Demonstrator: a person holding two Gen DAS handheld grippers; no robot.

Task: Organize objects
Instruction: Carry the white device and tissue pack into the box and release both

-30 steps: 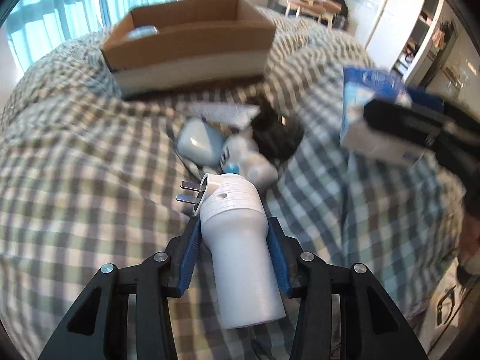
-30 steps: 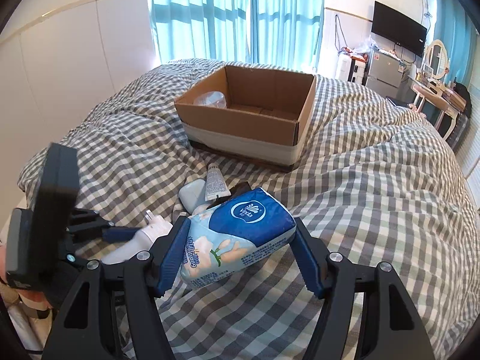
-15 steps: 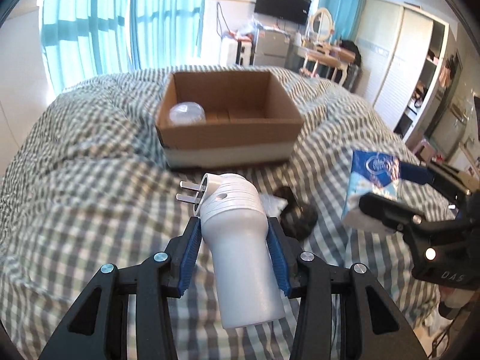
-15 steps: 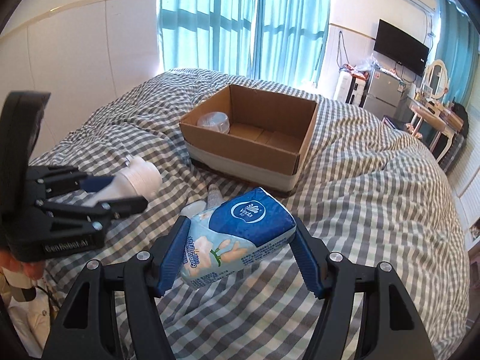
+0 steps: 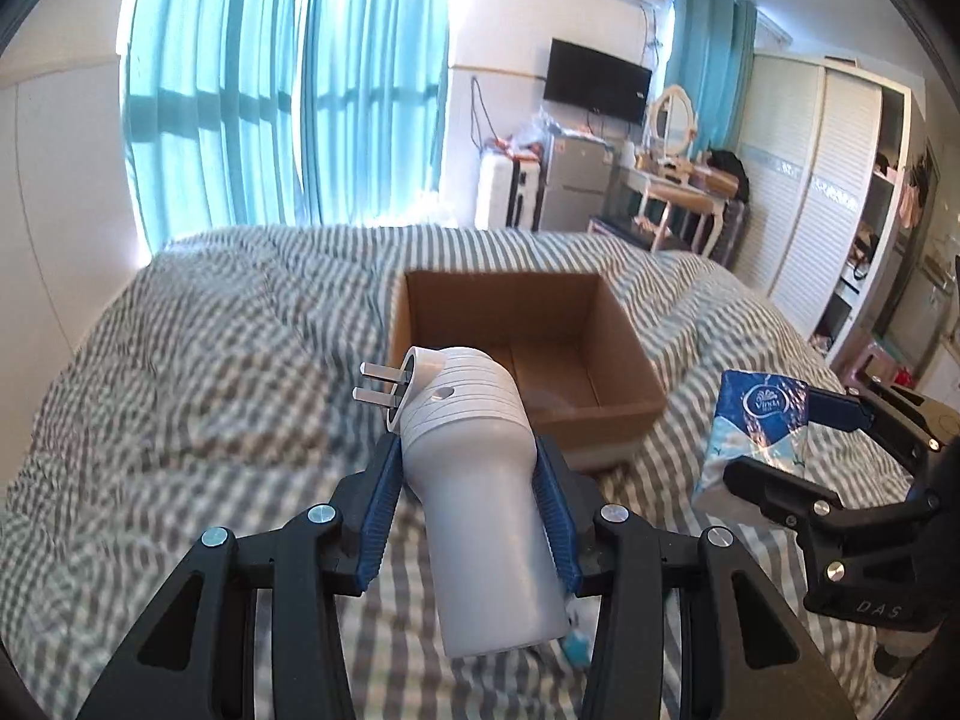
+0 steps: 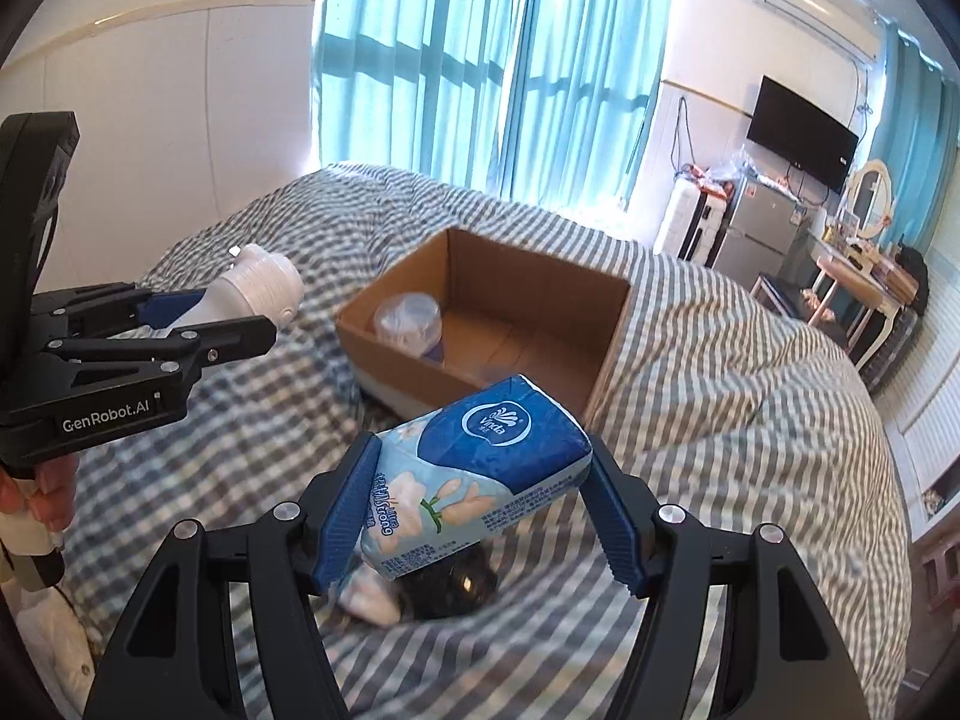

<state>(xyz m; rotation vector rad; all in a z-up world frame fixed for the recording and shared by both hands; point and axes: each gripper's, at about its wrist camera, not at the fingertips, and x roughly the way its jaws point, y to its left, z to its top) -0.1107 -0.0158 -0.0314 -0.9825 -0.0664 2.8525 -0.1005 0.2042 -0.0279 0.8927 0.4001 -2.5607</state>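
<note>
1. The left claw [image 5: 468,504] is clamped on a white plug-in device [image 5: 474,480], its blue pads pressed against both sides of the body; the two metal prongs point up and to the left, toward the box.
2. The right claw [image 6: 480,504] grips a blue-and-white Vinda tissue pack [image 6: 474,474] across its width, the pack tilted with its dark blue end raised toward the right.
3. Both held things are off the bed [image 6: 750,396], above the near part of the checked cover.
4. An open cardboard box [image 6: 606,330] sits near the middle of the bed, beyond both claws, flaps up and mouth facing the ceiling.
5. Inside the box, in its near-left corner as the right wrist view shows it, lies a clear plastic container [image 6: 408,324].
6. From the right wrist view the left claw appears at the left edge, level with the box and apart from it; from the left wrist view the tissue pack appears at the right, beside the box's near-right corner.
7. Under the tissue pack, on the near part of the bed, lie a dark rounded object [image 6: 456,588] and a pale item [image 6: 372,594], too blurred to identify.
</note>
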